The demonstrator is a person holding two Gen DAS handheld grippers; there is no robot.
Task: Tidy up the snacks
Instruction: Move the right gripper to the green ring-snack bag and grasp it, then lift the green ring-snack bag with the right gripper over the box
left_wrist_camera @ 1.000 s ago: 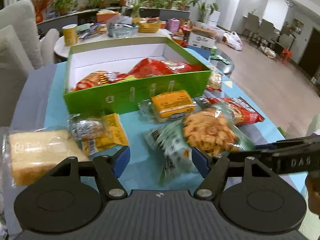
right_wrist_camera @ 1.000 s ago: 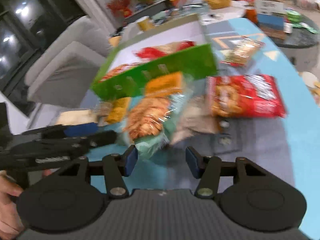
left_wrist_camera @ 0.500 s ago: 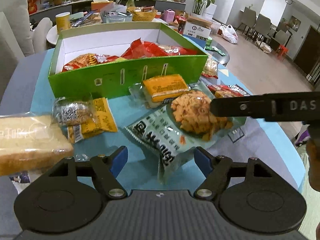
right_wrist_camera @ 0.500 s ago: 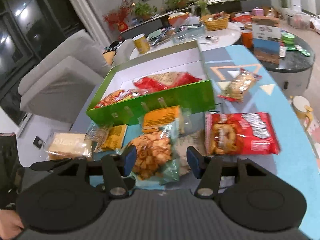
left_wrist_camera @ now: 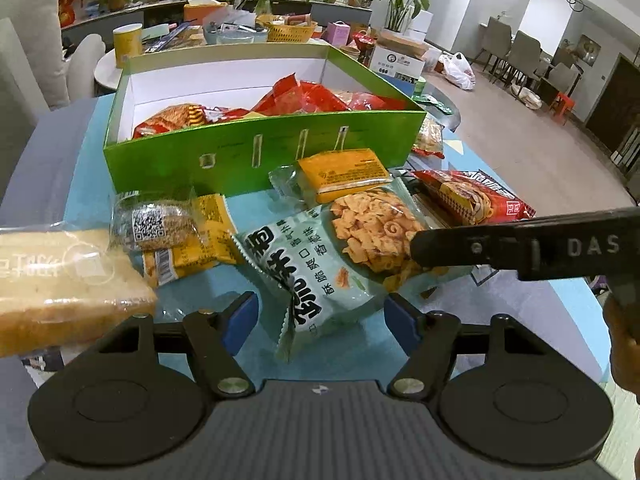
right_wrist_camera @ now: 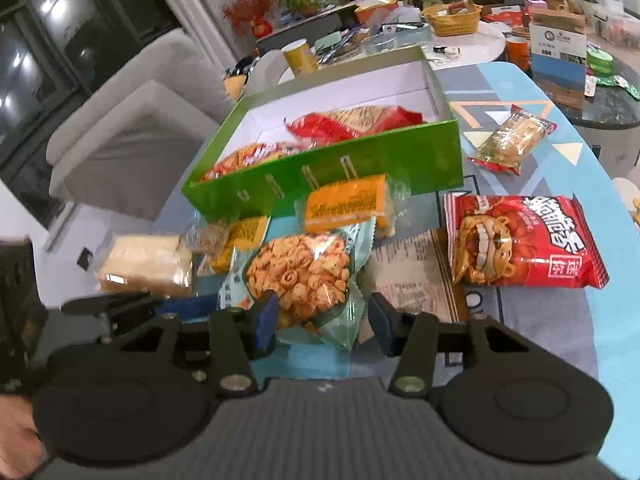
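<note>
blue cloth (left_wrist_camera: 132, 292) covers the table, with potted plants and a cluttered round table beyond. on it stands a green box (left_wrist_camera: 264, 148), open at the top, with red packets (left_wrist_camera: 304, 100) lying inside. loose snacks lie in front of the box: a pale green bag (left_wrist_camera: 320, 264) of orange crisps, an orange pack (left_wrist_camera: 344, 172) touching it on the box side, a bread pack (left_wrist_camera: 60, 284) and a yellow pack (left_wrist_camera: 192, 248) to the left, a red bag (right_wrist_camera: 520, 240) to the right. the left gripper (left_wrist_camera: 320, 316) has just been narrowing, its pads spread either side of the green bag's near edge, not pressing it. the right gripper (right_wrist_camera: 322, 322) has also just been narrowing and straddles the bag's other end; whether its pads pinch the bag i cannot tell.
</note>
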